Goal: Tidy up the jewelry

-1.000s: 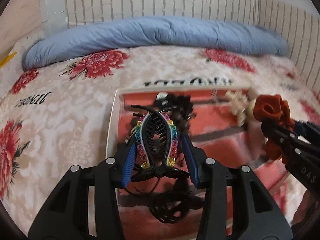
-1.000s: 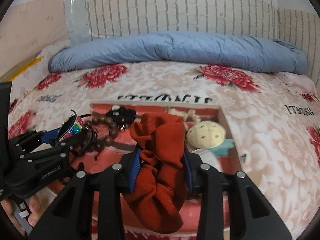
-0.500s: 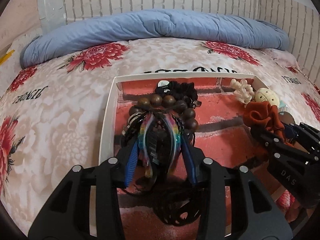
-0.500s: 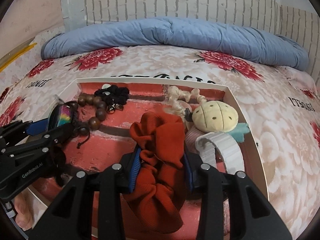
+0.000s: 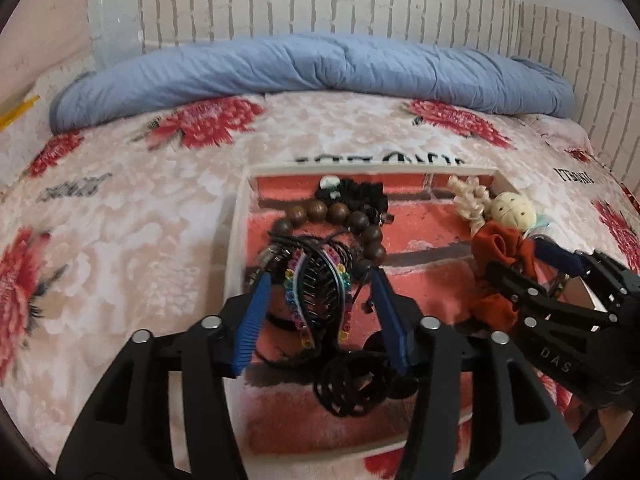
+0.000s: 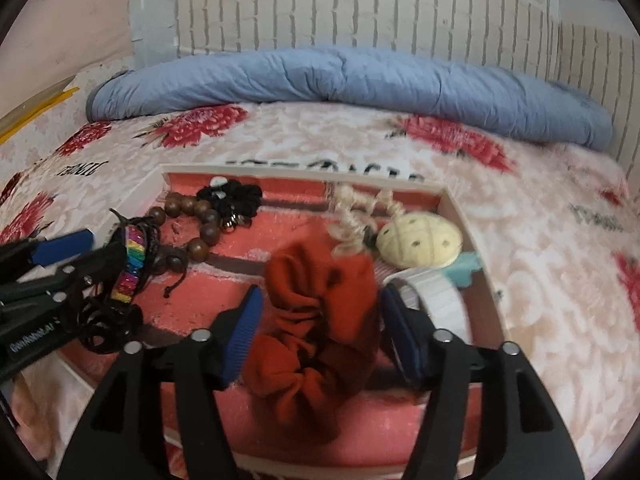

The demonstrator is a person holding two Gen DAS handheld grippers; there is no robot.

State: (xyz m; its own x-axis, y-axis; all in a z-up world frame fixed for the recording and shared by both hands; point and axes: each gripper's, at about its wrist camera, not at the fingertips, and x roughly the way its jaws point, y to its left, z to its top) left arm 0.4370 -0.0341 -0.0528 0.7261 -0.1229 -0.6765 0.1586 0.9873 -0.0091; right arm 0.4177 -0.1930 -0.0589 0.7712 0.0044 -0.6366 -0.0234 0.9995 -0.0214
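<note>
On the floral bedspread point(image 5: 120, 216), the tray point(image 5: 236, 240) now holds both pieces: your left gripper point(image 5: 320, 300) and right gripper point(image 6: 320, 312) have just opened wide, releasing the rainbow hair claw point(image 5: 316, 280) and rust scrunchie point(image 6: 320, 320); both look placed.

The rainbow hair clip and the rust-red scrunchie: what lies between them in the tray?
Only bare tray floor, brick-patterned, shows between hair clip and scrunchie in the right wrist view.

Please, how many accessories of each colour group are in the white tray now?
In the white tray:
Black: 2, black scrunchie, black openwork clip
Brown: 1, wooden bead bracelet
Rust-red: 1, scrunchie
Rainbow: 1, beaded hair clip
Cream or white: 3, spiral tie, round plush piece, white band
Total: 8
</note>
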